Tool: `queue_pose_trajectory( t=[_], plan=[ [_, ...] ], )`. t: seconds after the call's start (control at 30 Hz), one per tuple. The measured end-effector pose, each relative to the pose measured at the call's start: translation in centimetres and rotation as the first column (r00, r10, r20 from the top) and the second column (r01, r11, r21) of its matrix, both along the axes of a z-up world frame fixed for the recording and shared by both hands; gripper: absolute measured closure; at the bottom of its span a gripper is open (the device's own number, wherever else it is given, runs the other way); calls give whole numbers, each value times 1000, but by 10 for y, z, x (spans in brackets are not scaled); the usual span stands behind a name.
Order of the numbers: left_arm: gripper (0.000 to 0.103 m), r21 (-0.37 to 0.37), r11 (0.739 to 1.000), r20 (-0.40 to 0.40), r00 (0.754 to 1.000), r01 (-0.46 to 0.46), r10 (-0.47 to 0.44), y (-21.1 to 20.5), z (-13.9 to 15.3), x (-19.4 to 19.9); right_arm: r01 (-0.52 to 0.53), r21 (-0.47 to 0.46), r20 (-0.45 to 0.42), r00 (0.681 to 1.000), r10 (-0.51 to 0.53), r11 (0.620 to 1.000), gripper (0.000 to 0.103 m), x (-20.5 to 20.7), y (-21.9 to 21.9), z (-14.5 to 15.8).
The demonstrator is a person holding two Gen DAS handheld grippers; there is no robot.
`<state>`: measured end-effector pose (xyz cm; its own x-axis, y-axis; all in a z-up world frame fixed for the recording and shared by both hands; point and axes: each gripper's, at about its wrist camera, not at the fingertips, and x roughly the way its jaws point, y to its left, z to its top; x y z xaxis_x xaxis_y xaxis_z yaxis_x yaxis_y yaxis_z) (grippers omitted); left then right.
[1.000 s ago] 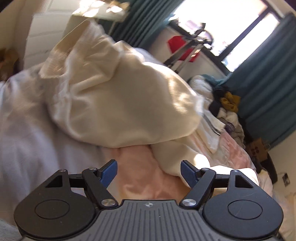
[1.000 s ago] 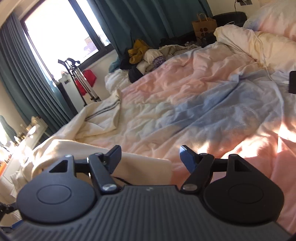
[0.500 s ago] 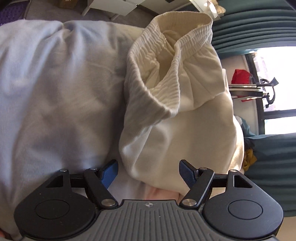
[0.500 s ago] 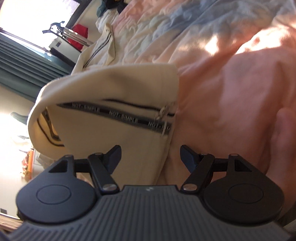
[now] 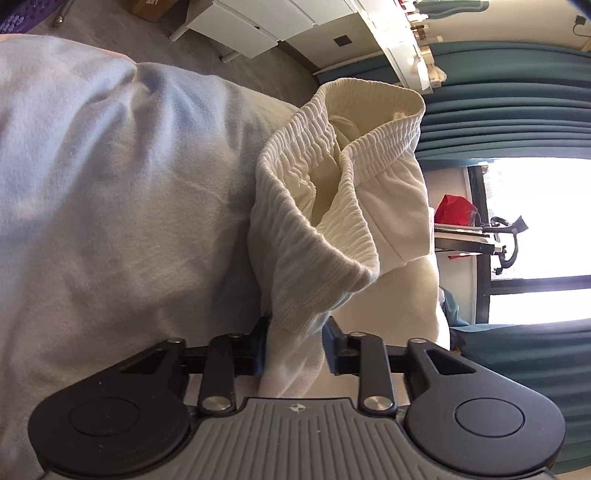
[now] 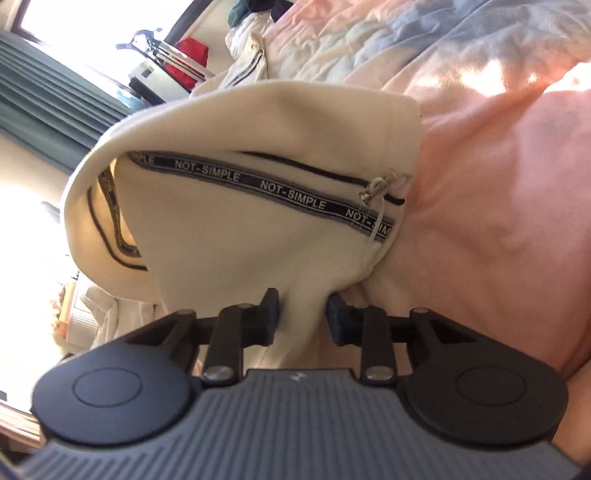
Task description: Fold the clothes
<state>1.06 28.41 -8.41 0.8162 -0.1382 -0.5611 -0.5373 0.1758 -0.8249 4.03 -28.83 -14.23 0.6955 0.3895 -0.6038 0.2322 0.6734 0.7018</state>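
A cream garment lies bunched on the bed. The left wrist view shows its ribbed elastic waistband [image 5: 295,162] gaping open, with the cream body [image 5: 391,206] behind it. My left gripper [image 5: 294,349] is shut on a fold of the garment's edge. From the right wrist, the same cream cloth [image 6: 240,258] carries a black zip tape [image 6: 288,195] printed NOT-SIMPLE and a metal zip pull [image 6: 376,188]. A pinch of cloth just below the zip sits between the fingers of my right gripper [image 6: 303,319], which is shut on it.
The duvet is pale blue [image 5: 110,184] on the left and pink [image 6: 498,184] on the right. White drawers [image 5: 258,22] stand on the floor beyond the bed. Teal curtains [image 5: 517,110], a bright window, a red bag [image 5: 454,206] and another cream garment [image 6: 251,62] lie further off.
Both grippers tipped down onto the cream garment, went from wide open to shut, and each now pinches a fold of it.
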Motion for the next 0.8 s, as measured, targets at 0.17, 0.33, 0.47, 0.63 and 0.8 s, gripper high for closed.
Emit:
queue_pose_trajectory(
  t=[0.17, 0.33, 0.47, 0.63, 0.8],
  plan=[
    [86, 30, 999, 37, 999, -15, 14, -2, 13, -17, 56, -61, 75, 996, -52, 997, 86, -10, -7, 14],
    [91, 48, 998, 78, 996, -42, 38, -3, 20, -34, 155, -126, 157, 978, -134, 980, 92, -25, -24, 32],
    [93, 89, 993, 145, 988, -71, 57, 0, 44, -53, 280, -134, 251, 938, -240, 951, 93, -35, -55, 57],
    [94, 164, 983, 230, 972, -83, 44, 11, 89, -56, 421, -109, 397, 849, -349, 900, 94, -45, -105, 102],
    [95, 237, 966, 276, 960, -104, 36, 32, 152, -6, 466, -105, 436, 815, -380, 879, 94, -26, -155, 140]
  ],
)
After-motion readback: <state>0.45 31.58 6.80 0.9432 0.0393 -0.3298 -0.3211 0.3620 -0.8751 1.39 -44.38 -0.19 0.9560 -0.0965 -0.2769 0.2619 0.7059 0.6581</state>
